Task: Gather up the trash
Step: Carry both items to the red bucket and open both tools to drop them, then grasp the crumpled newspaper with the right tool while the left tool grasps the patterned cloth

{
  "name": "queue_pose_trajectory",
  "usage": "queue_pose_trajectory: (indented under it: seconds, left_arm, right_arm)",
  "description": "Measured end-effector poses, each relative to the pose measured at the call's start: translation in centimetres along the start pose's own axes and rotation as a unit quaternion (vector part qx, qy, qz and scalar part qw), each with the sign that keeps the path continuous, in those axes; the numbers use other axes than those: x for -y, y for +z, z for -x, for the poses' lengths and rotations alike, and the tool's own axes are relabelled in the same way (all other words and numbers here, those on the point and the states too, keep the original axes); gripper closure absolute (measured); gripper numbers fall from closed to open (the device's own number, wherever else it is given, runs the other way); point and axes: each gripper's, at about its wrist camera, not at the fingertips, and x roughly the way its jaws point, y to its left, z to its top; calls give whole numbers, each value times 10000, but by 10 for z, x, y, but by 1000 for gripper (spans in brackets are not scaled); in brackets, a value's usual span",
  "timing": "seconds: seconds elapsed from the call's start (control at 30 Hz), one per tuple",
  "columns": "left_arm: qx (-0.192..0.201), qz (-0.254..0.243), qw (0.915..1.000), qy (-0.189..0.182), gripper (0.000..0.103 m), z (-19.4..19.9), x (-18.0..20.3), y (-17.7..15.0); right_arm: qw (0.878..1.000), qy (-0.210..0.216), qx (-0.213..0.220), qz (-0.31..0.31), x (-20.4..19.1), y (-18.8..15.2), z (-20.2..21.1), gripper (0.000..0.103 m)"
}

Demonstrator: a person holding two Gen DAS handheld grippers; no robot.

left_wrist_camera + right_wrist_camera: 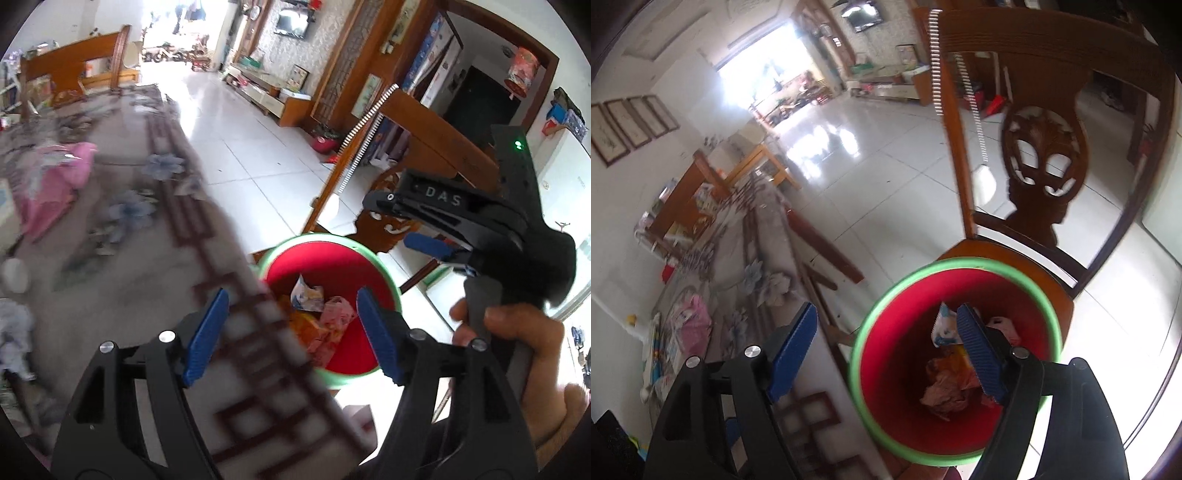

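Note:
A red bin with a green rim [388, 274] [855, 360] stands on a wooden chair seat beside the table. Crumpled wrappers and pink plastic [327, 314] [943, 393] lie inside it. My left gripper [291, 295] is open and empty, one finger over the table's edge and the other over the bin. My right gripper [886, 310] is open and empty too, its right finger above the bin's mouth. In the left wrist view a hand holds the right gripper [400, 221] at the right. More litter stays on the table: a pink bag [48, 184] [694, 325] and crumpled white paper [14, 328] [779, 284].
The table carries a flowered cloth [129, 258] [757, 236] with a brown border. The carved wooden chair back [1041, 166] rises just behind the bin. White tiled floor [236, 122] stretches towards a bright doorway, with cabinets along the far wall.

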Motion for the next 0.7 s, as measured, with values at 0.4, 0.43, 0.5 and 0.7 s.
queue_pose_trajectory:
  seconds: [0.4, 0.43, 0.5, 0.7]
  left_arm:
    - [582, 814, 9853, 1386, 21, 120, -149, 1]
    - [519, 974, 9818, 1547, 21, 126, -167, -1]
    - [390, 1324, 9750, 1741, 21, 140, -201, -6]
    - [32, 1693, 9624, 2126, 21, 155, -265, -34]
  right_arm:
    - [9944, 371, -193, 968, -94, -24, -5, 28]
    - [9934, 398, -196, 1058, -103, -28, -4, 28]
    - [9910, 469, -201, 1240, -120, -34, -3, 28]
    - [9789, 723, -356, 1878, -172, -59, -8, 27]
